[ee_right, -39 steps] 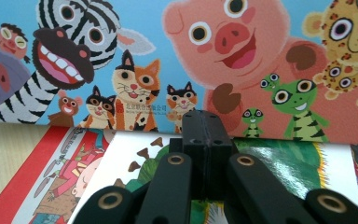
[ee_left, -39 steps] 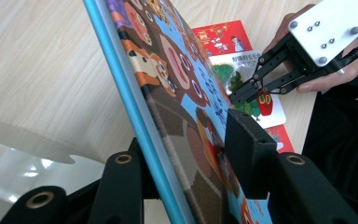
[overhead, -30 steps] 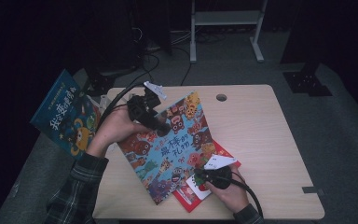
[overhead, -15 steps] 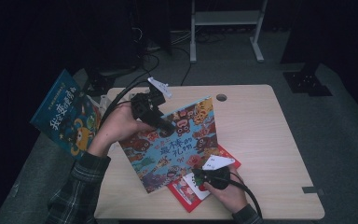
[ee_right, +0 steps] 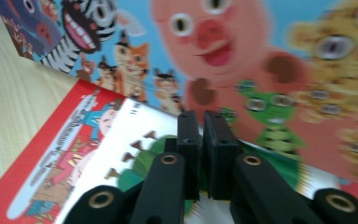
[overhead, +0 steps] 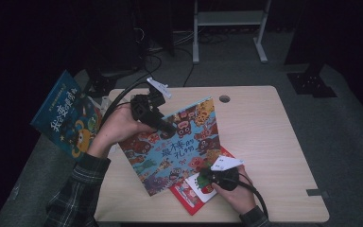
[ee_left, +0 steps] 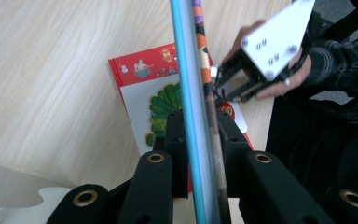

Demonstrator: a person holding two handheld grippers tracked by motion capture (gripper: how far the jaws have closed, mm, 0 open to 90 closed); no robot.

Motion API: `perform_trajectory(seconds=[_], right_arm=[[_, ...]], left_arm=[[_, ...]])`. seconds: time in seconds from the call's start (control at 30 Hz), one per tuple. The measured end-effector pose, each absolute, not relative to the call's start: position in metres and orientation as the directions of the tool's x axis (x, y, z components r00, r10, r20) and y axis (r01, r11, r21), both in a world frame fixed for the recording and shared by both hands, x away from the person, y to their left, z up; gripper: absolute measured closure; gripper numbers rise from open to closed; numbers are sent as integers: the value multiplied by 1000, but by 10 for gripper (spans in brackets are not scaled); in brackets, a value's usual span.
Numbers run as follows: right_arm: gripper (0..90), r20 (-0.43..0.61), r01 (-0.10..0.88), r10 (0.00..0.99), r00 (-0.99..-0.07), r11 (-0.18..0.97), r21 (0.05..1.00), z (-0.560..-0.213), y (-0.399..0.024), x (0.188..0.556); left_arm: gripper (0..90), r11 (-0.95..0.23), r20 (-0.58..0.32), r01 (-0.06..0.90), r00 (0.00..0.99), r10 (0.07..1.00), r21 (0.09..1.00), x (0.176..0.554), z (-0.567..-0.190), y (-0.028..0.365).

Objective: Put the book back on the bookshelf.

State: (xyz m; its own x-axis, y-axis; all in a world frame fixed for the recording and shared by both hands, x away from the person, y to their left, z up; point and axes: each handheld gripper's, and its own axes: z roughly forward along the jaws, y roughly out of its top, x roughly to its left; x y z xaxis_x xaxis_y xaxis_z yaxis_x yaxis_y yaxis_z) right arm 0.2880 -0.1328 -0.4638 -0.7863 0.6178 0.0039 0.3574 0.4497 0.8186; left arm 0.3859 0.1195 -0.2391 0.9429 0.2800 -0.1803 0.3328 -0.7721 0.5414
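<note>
Table [overhead: 274,142]: rectangular top of pale wood-grain laminate with rounded corners and a small round hole near the far edge.

Blue picture book [overhead: 175,142]: large, flat, glossy cover printed with crowded cartoon animals; red Chinese characters run across its middle, too small to read with certainty. It stands tilted over the table centre, lower corner toward the person, upper corner toward the hole, long axis running on that diagonal. In the left gripper view its edge [ee_left: 191,116] appears as a thin blue strip.

Red book [overhead: 196,191]: thin, red-bordered, with a white panel showing a green figure; it lies flat beneath the blue book's lower right corner.

Third book [overhead: 66,116]: dark blue, yellow characters, overhanging the table's left side.

Left gripper [overhead: 168,128]: black jaws have just been closing and are pinching the blue book's upper edge.

Right gripper [ee_right: 201,140]: black jaws have just been opening slightly, a narrow gap between them, nothing clamped, poised over the red book beside the blue book's lower corner.
</note>
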Motion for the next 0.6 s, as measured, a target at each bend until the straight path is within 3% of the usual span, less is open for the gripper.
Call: perform_trajectory(seconds=[0.23, 0.6], right_arm=[[729, 19, 374, 658, -753, 404, 835, -457, -160, 291], [591, 35, 387, 716, -698, 336, 858, -455, -203, 288]], left_arm=[[806, -769, -225, 380, 925, 307, 515, 387, -237, 119], [807, -797, -175, 393, 919, 352, 459, 380, -227, 119]])
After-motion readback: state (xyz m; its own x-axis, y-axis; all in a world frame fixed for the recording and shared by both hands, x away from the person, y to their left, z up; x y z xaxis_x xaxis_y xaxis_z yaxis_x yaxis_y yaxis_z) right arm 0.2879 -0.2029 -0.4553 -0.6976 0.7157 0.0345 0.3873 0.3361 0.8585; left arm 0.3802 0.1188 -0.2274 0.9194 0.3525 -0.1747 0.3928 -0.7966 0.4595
